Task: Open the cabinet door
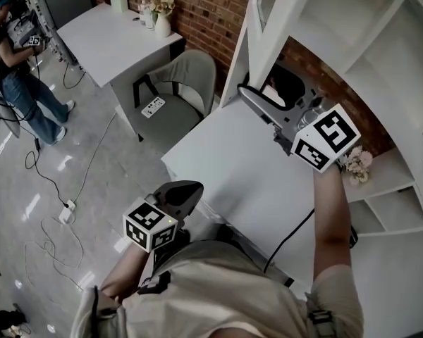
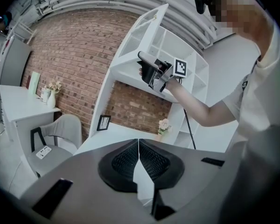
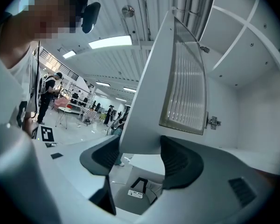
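the right tool (image 3: 140, 149) has its two pads closed onto the lower edge of the cabinet door (image 3: 147, 111), one pad on each face of the white frame, just below the ribbed glass pane. gripping the frame rather than the glass looks sensible: the frame is the stiff part, and a hold on the free edge, far from the hinge (image 3: 213, 122), gives the most leverage for swinging the door. in the head view the same tool (image 1: 251, 98) is raised at arm's length over the counter (image 1: 233, 182), with the person's forearm stretched up behind it, because the door belongs to the upper cabinet (image 1: 366, 55) and cannot be reached lower down.

the door itself (image 1: 268, 27) stands well out from the cabinet front, its bare shelves exposed behind it, so the opening seems largely done; what remains, if anything, is a little more swing and then letting go.

the left tool (image 2: 139, 148) has its pads pressed together with nothing between them. it hangs low by the person's waist (image 1: 185, 191), near the counter's edge and well apart from the door, probably because one tool is enough for a light door and this keeps it out of the door's path.
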